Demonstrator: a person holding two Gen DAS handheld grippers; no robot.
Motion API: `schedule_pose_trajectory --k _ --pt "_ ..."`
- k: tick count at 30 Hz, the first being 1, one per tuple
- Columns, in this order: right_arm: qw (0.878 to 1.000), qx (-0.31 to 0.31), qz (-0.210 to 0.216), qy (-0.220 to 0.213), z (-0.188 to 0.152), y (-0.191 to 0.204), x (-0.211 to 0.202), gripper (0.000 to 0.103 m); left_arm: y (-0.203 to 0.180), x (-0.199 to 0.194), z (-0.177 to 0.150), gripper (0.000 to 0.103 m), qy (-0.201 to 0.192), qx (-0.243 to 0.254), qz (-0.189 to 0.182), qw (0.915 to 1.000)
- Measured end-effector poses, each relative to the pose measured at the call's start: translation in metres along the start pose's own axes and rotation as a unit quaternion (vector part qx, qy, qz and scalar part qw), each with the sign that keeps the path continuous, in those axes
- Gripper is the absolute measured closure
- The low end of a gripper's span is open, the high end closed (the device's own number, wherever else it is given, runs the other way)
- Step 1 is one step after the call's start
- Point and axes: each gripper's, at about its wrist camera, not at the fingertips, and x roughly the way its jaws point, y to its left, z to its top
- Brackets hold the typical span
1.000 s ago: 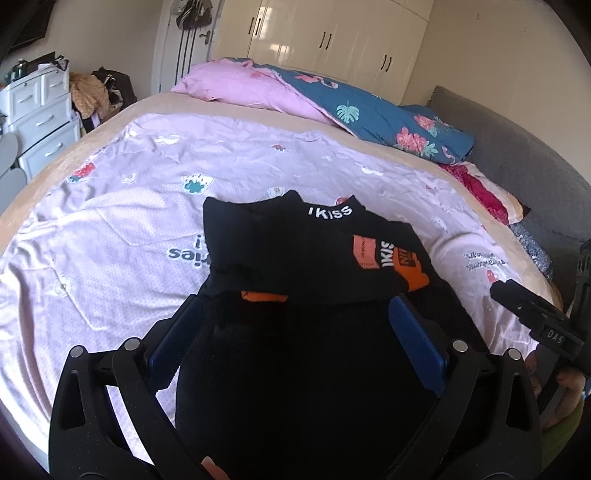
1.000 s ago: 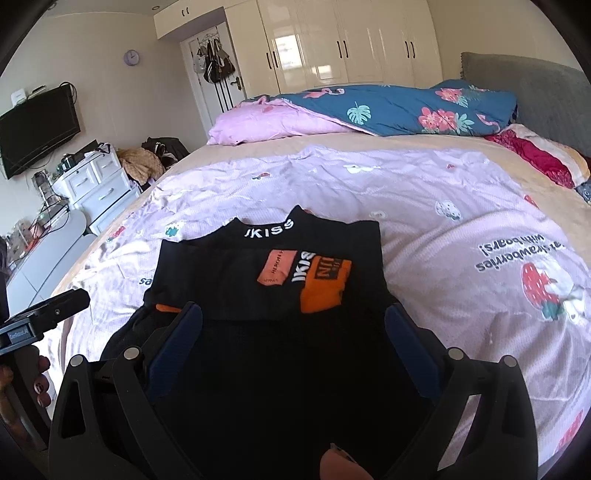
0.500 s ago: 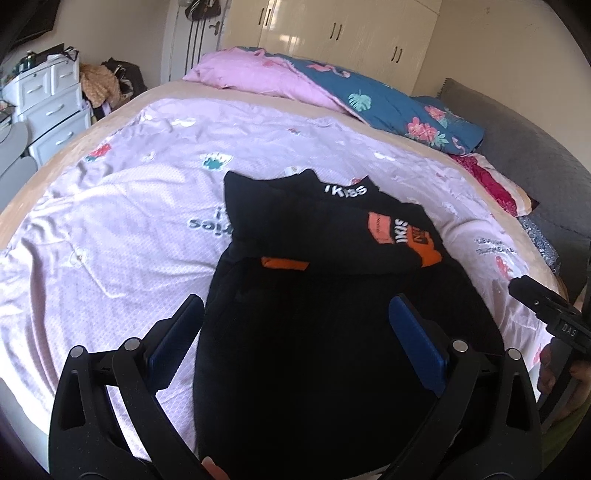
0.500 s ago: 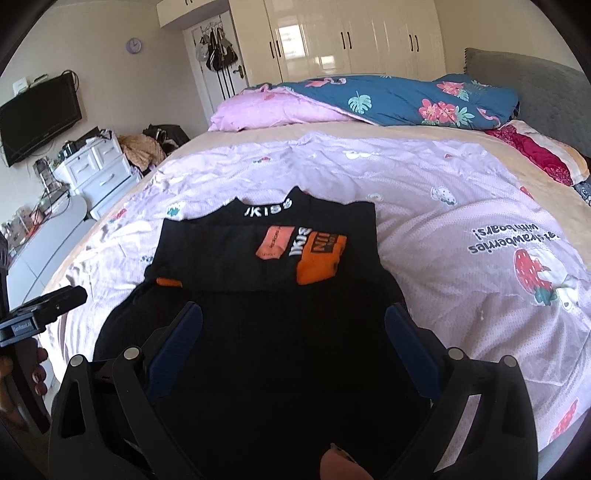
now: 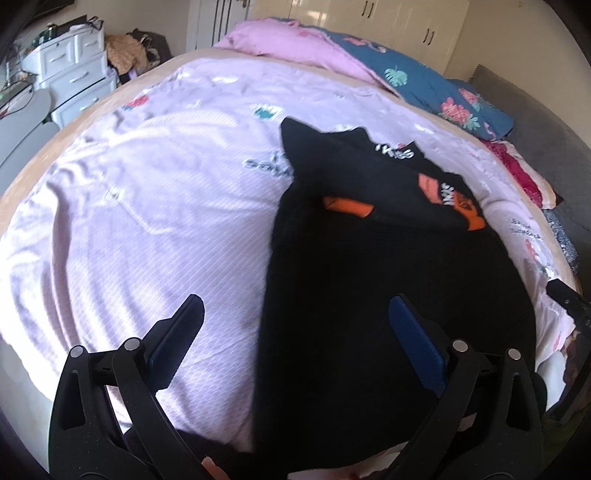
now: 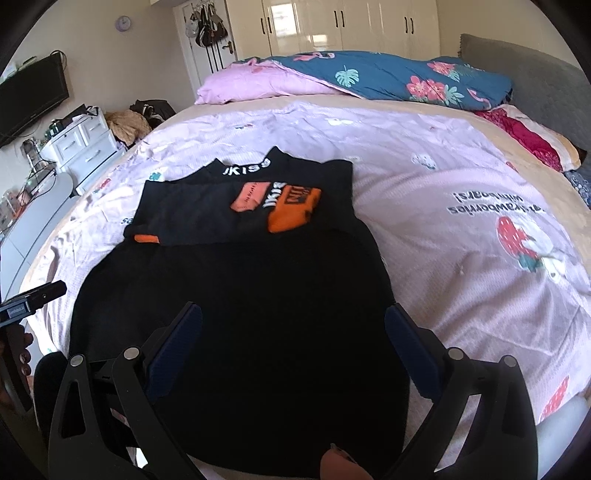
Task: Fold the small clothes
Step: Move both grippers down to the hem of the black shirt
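A black garment (image 5: 388, 280) (image 6: 240, 302) with orange patches and white lettering lies flat on the pink bed sheet (image 5: 147, 221) (image 6: 443, 221), its top part folded down over the body. My left gripper (image 5: 295, 314) hovers open over the garment's left edge near the hem, holding nothing. My right gripper (image 6: 293, 321) hangs open above the lower half of the garment, empty too. In the left wrist view the right gripper's tip (image 5: 569, 302) shows at the far right; in the right wrist view the left gripper's tip (image 6: 33, 299) shows at the far left.
Pink and blue flowered pillows (image 6: 332, 77) lie at the head of the bed. White drawers (image 6: 81, 144) and a pile of clothes stand left of the bed. A grey sofa (image 6: 535, 92) sits at right, wardrobes (image 6: 351, 26) behind.
Both grippers have pulled back toward the bed's near edge and risen. The left one has also shifted left, so the garment now sits right of its centre.
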Motion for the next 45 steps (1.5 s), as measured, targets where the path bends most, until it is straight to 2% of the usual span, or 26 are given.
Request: schedule_pose_trajectory --k 5,12,16,18,20,23,25,34,38,45 --pt "1.0 0.003 -0.009 0.007 -0.008 -0.007 -0.002 0.004 0.012 0.002 -0.01 0.009 0.015 -0.003 0.0 0.9999" --pt "1.0 0.01 -0.016 0.014 -0.018 -0.019 -0.005 0.004 0.012 0.004 -0.031 0.009 0.045 0.012 -0.04 0.9981" --pt "0.999 0.015 -0.023 0.018 -0.024 -0.026 -0.006 0.004 0.01 0.004 -0.042 0.009 0.056 0.019 -0.051 0.997" --pt "0.999 0.017 -0.026 0.021 -0.026 -0.029 -0.007 0.004 0.011 0.004 -0.047 0.014 0.062 0.022 -0.055 0.9963" --pt "0.999 0.019 -0.03 0.023 -0.029 -0.031 -0.008 0.004 0.013 0.004 -0.052 0.028 0.07 0.023 -0.059 0.9955" --pt "0.999 0.021 -0.034 0.026 -0.034 -0.035 -0.008 0.004 0.016 0.004 -0.061 0.042 0.083 0.024 -0.069 0.9938" --pt "0.999 0.021 -0.036 0.028 -0.036 -0.037 -0.008 0.004 0.015 0.005 -0.064 0.047 0.09 0.027 -0.073 0.9929" --pt "0.998 0.01 -0.041 0.049 -0.058 -0.043 -0.011 0.004 0.007 0.009 -0.076 0.056 0.112 0.039 -0.082 0.9895" --pt "0.998 0.005 -0.029 0.061 -0.071 -0.046 -0.014 0.004 0.003 0.01 -0.081 0.07 0.115 0.039 -0.087 0.9888" --pt "0.996 0.014 -0.013 0.086 -0.087 -0.064 -0.012 0.005 0.002 0.012 -0.082 0.072 0.117 0.042 -0.08 0.989"
